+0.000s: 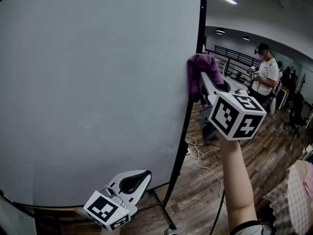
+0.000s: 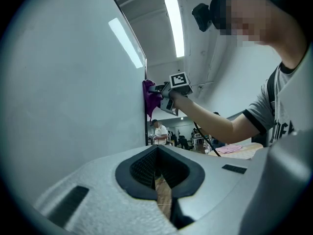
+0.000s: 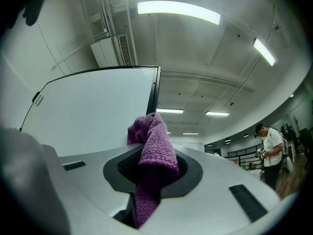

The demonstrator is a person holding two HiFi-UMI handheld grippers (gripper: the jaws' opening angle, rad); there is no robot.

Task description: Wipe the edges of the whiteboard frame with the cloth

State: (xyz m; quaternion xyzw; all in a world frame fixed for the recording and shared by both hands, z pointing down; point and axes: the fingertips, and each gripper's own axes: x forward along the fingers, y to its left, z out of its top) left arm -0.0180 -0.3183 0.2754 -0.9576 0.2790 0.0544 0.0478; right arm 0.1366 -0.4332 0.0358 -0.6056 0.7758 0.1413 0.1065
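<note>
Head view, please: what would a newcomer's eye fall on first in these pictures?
The fuzzy purple cloth stands out, clamped in the right gripper and held at the black right-hand frame edge of the large white whiteboard, which fills the left of the view. Low down, the left gripper hangs shut and empty near the board's bottom edge.

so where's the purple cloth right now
Head view, upper centre: the purple cloth is clamped in the right gripper, against the right edge of the whiteboard frame.
</note>
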